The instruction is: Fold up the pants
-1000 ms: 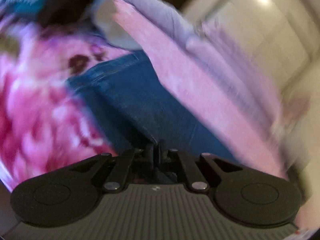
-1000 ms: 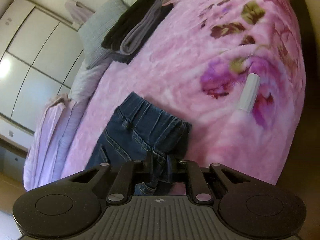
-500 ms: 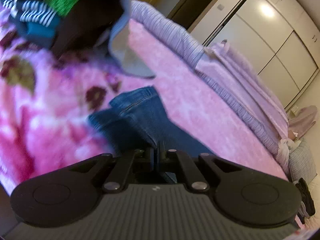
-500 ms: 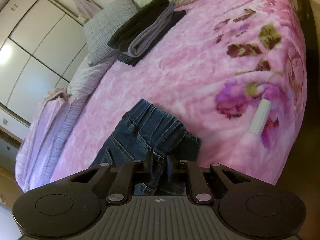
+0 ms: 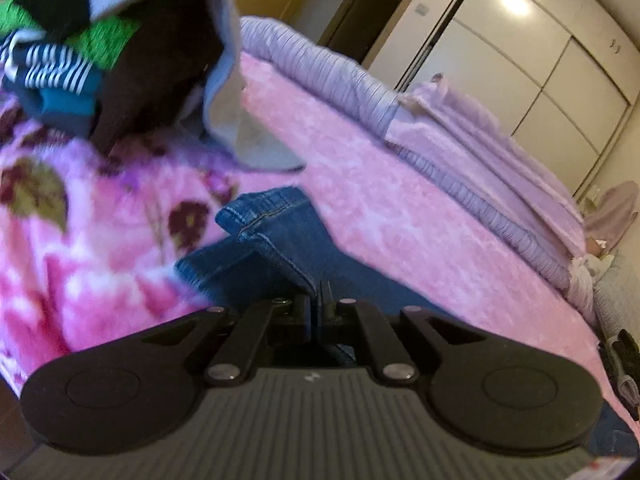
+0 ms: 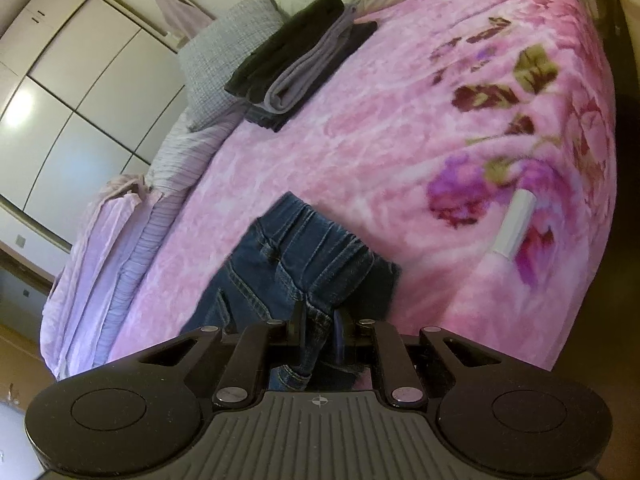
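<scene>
Blue denim pants (image 5: pixel 280 240) lie on a pink flowered blanket (image 5: pixel 380 208). In the left wrist view their hemmed leg ends point away from me, and my left gripper (image 5: pixel 318 300) is shut on a seam edge of the pants. In the right wrist view the waistband end of the pants (image 6: pixel 296 256) shows, with belt loops and a back pocket. My right gripper (image 6: pixel 318 320) is shut on a bunched fold of denim near the waistband. Both grips sit right at the fingertips; the cloth inside the jaws is partly hidden.
A loose heap of clothes (image 5: pixel 120 52) lies beyond the leg ends. A stack of folded dark and grey garments (image 6: pixel 300 64) rests by a grey pillow (image 6: pixel 228 56). A white roll (image 6: pixel 514 224) lies near the blanket's edge. A lilac quilt (image 5: pixel 460 132) borders the bed; wardrobes (image 5: pixel 520 48) stand behind.
The left gripper has swung back from the pants, so the leg hems and the clothes heap come into sharp view. The right view has shifted slightly; both grippers have kept their hold.
</scene>
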### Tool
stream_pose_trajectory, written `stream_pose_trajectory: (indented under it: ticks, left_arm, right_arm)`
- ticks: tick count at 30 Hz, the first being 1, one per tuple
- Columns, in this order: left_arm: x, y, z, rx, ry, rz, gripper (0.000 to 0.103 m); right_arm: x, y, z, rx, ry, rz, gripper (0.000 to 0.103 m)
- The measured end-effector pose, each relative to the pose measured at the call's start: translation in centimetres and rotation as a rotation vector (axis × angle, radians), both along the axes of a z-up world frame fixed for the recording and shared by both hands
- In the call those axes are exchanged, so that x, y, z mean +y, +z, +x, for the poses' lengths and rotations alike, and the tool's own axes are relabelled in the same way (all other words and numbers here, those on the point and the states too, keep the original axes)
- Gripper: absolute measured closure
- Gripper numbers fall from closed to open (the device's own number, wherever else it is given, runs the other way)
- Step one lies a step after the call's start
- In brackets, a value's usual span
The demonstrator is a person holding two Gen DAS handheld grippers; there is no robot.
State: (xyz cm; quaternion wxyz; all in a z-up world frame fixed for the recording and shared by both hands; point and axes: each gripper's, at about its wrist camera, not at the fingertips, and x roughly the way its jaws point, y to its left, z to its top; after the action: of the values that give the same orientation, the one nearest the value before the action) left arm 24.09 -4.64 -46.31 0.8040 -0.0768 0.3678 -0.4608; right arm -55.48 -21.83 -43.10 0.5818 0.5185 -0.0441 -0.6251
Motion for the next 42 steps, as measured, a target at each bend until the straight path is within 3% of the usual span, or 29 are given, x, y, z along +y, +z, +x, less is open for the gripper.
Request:
stream_pose_trajectory:
  ticks: [2, 7, 10, 13, 17, 18, 20, 21, 24, 27, 29, 32, 37, 39, 42]
  left_arm:
    - [0.0, -1.1, 0.0, 0.002, 0.004, 0.012, 0.099]
    - [-0.2, -0.7, 0.3, 0.01, 0.002, 0.021, 0.099]
    - [-0.4, -0.6, 0.7, 0.013, -0.001, 0.028, 0.099]
    - [-0.4, -0.9, 0.2, -0.019, -0.002, 0.036, 0.099]
    - [-0.7, -1.0, -0.7, -0.083, -0.005, 0.06, 0.099]
    - [-0.8, -0.8, -1.0, -0.112, -0.015, 0.081, 0.097]
    - [-0.9, 0.0, -1.5, -0.15, -0.045, 0.135, 0.096]
    - [-0.6, 0.5, -1.6, -0.148, -0.069, 0.151, 0.095]
    - [1.0, 2.8, -1.8, -0.14, -0.123, 0.186, 0.089]
    - [1.2, 5.7, -2.8, -0.163, -0.191, 0.186, 0.089]
    - [-1.2, 7.4, -4.2, -0.197, -0.263, 0.178, 0.089]
    - [-8.3, 8.6, -8.8, -0.182, -0.459, 0.118, 0.087]
    - [-22.2, 6.7, -18.7, 0.004, -0.815, 0.05, 0.078]
    - [-27.2, 5.4, -22.9, 0.097, -0.926, 0.053, 0.073]
    - [-32.1, 3.7, -27.6, 0.192, -1.019, 0.08, 0.06]
  right_arm:
    - [0.7, -0.4, 0.0, -0.004, -0.01, -0.01, 0.094]
    - [2.6, 1.2, 0.1, -0.026, -0.037, -0.106, 0.095]
    - [2.4, 0.9, -0.3, -0.036, -0.046, -0.07, 0.095]
    - [1.2, -1.2, 0.3, 0.044, -0.034, 0.025, 0.095]
    - [0.5, -2.1, 2.3, 0.209, 0.001, 0.022, 0.094]
    - [0.5, -1.8, 2.7, 0.249, 0.014, 0.023, 0.091]
    - [0.8, -0.9, 3.0, 0.334, 0.044, 0.045, 0.069]
    - [1.0, -0.6, 3.0, 0.368, 0.056, 0.064, 0.054]
    - [2.4, 0.7, 1.9, 0.428, 0.065, 0.066, 0.05]
    - [2.3, 2.1, 0.4, 0.432, 0.085, -0.001, 0.05]
    - [0.6, 2.8, 0.1, 0.42, 0.127, -0.04, 0.049]
    - [-3.1, 3.1, 0.9, 0.422, 0.175, -0.08, 0.047]
    - [-10.6, 0.6, 2.3, 0.379, 0.226, -0.041, 0.047]
    - [-12.6, -0.4, 2.0, 0.368, 0.226, -0.003, 0.047]
    - [-13.6, -1.6, 0.4, 0.257, 0.221, -0.015, 0.047]
